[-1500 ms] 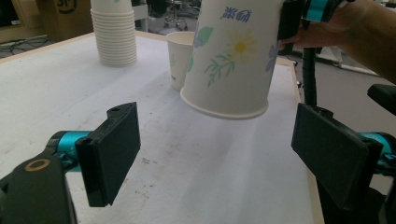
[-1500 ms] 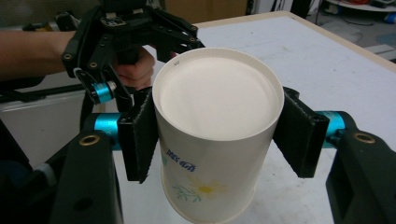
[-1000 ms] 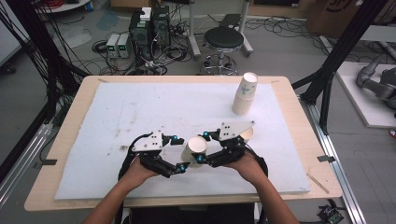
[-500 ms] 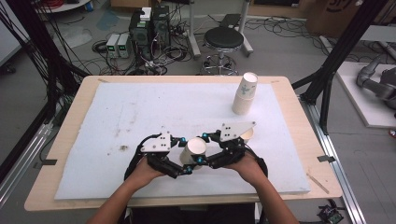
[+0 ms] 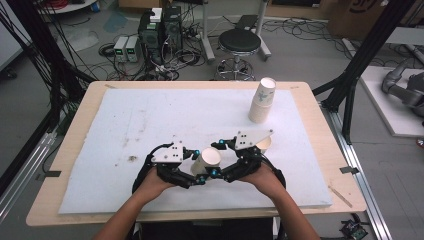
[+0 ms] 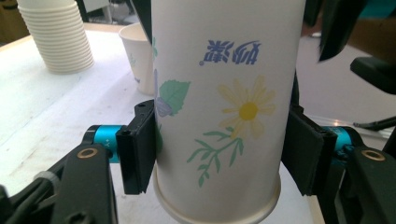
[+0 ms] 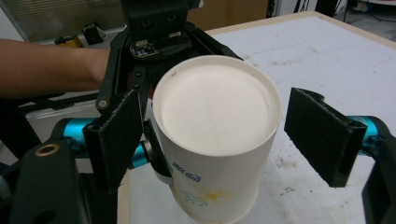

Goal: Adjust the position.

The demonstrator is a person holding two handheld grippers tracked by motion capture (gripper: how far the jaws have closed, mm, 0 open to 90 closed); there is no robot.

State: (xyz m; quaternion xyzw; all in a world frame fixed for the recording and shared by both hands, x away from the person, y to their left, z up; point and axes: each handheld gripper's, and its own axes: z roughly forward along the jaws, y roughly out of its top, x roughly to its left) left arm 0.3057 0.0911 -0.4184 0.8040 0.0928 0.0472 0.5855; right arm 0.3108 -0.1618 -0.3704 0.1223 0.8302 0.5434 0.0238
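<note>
A flowered paper cup [image 5: 210,159] is held mouth down just above the white mat, its flat base [image 7: 215,107] facing up. My left gripper [image 6: 219,154] has just been closing and is now shut on the cup's lower wall, one pad [image 6: 137,149] pressed on each side. My right gripper [image 7: 219,140] has just been opening. Its jaws stand wide around the cup's upper part, and the pad [image 7: 322,135] on the right is clearly off it. From above, the left gripper [image 5: 199,171] and the right gripper [image 5: 221,161] meet nose to nose at the cup.
An upside-down stack of paper cups [image 5: 262,100] stands at the back right of the mat [image 5: 125,120]. A single upright cup [image 5: 264,144] sits just behind the right gripper's grey plate. The wooden table edge [image 5: 320,130] runs along the right.
The left jaws have closed onto the cup and the right jaws have opened off it. Both hands and the cup have stayed in place.
</note>
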